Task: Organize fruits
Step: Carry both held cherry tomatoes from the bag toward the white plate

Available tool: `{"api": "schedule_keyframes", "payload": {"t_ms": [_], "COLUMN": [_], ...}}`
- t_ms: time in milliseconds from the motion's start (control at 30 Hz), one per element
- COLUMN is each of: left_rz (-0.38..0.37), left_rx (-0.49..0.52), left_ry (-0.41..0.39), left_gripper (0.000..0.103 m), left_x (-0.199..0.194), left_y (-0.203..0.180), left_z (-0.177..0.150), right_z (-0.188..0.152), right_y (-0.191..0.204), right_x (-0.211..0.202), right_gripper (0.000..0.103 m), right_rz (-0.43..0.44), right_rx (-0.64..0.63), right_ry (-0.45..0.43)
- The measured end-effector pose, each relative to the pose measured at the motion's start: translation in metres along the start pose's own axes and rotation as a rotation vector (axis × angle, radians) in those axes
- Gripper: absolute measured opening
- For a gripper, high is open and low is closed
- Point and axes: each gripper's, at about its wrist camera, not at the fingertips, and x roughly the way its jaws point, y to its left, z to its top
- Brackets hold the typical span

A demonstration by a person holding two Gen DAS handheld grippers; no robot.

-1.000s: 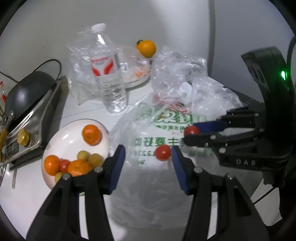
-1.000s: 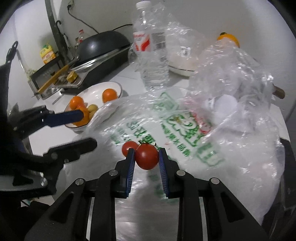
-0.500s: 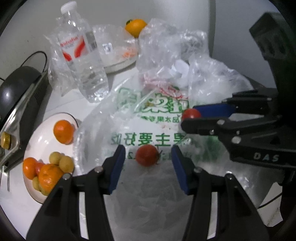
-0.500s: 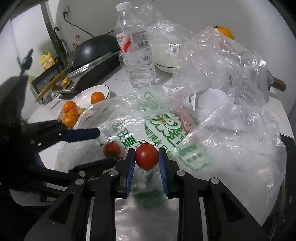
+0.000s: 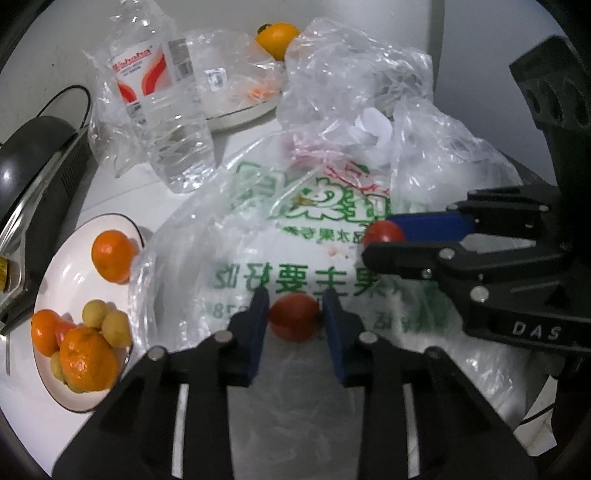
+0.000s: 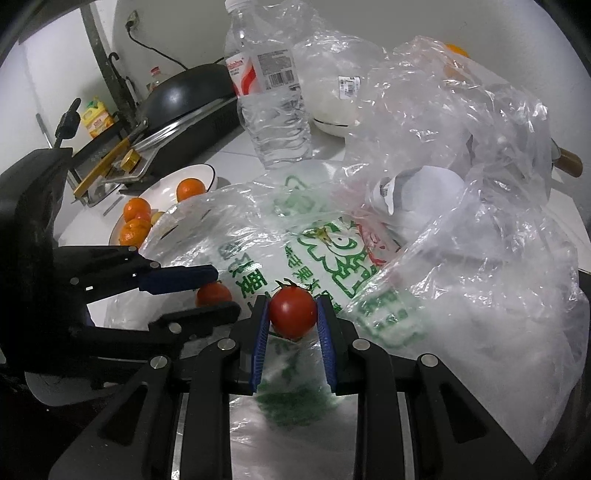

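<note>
Pinched between the blue pads of the left gripper [image 5: 294, 314]: a small red tomato [image 5: 294, 317], low against a printed plastic bag [image 5: 295, 236]. Pinched likewise in the right gripper [image 6: 291, 314]: a second tomato [image 6: 292, 311] with a green stem, held just above the same green-lettered bag. Right gripper's fingers crossing the left camera's view from the right edge, its tomato just above and to the right of the left one. Crumpled clear plastic [image 6: 461, 155] heaped behind and to the right, hiding much of the counter and covering something white, perhaps paper, too veiled to name. Left of the bag: a white plate [image 5: 74, 266] with a dark rim, holding mandarins [image 5: 110, 254] and small yellow-green fruits [image 5: 107, 321], one red fruit half hidden among them. Behind the bag: a clear water bottle [image 5: 162, 110] with a red-and-white label, standing upright. Farther back: a second dish [image 5: 240, 110] under plastic, an orange fruit [image 5: 277, 35] beyond it. Far left: a black wok [image 6: 184, 96] on a cooker.
</note>
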Motion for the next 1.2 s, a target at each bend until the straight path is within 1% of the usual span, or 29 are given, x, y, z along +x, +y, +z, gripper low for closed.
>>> {"api": "schedule_keyframes", "payload": {"t_ms": [100, 300, 467, 800, 1200], "left_rz": [-0.007, -0.023, -0.022, -0.028, -0.026], "left_rx": [0.0, 0.003, 0.004, -0.013, -0.032], "left_ry": [-0.006, -0.04, -0.067, -0.118, -0.182], "left_gripper": [0.028, 0.028, 0.028, 0.028, 0.028], "left_x": [-0.001, -0.013, -0.026, -0.052, -0.084], "left_y": [0.002, 0.0, 0.002, 0.013, 0.04], "left_z": [0.0, -0.001, 0.001, -0.006, -0.019], "right_z": [0.0, 0.002, 0.005, 0.009, 0.019], "right_y": [0.001, 0.008, 0.013, 0.039, 0.077], "right_x": [0.0, -0.004, -0.012, -0.021, -0.025], "right_gripper": [0.028, 0.028, 0.028, 0.028, 0.028], "right_rz": [-0.008, -0.029, -0.047, -0.071, -0.092], "right_rx": [0.001, -0.011, -0.017, -0.049, -0.092], "right_ry": [0.0, -0.001, -0.016, -0.026, -0.047]}}
